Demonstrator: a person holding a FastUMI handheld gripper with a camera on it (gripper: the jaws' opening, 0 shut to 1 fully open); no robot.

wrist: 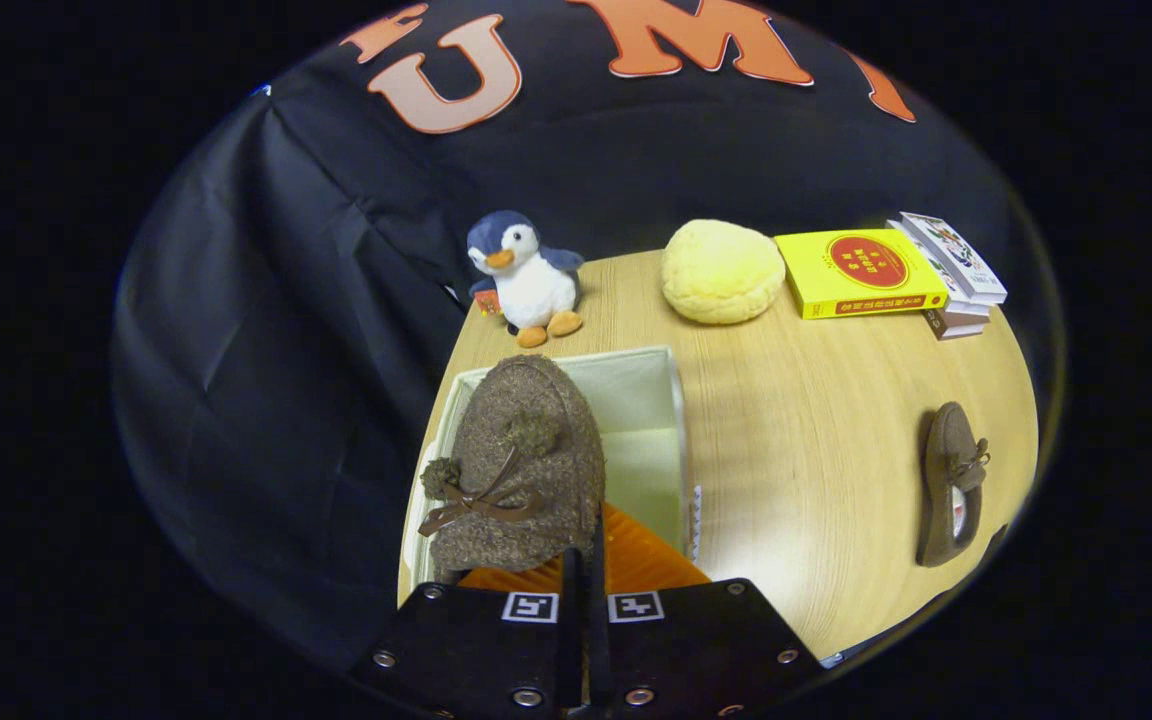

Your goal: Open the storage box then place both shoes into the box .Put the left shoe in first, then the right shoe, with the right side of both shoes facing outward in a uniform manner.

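We see our gripper [584,560], low in the centre of the frame, clenched on a brown fuzzy moccasin shoe with a leather bow [521,470], held over the open pale fabric storage box [651,400]. The second brown moccasin shoe [951,485] lies at centre right on the light wooden table [806,440].

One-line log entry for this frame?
gripper: shut on shoe | shoe: over open storage box | second shoe: on table
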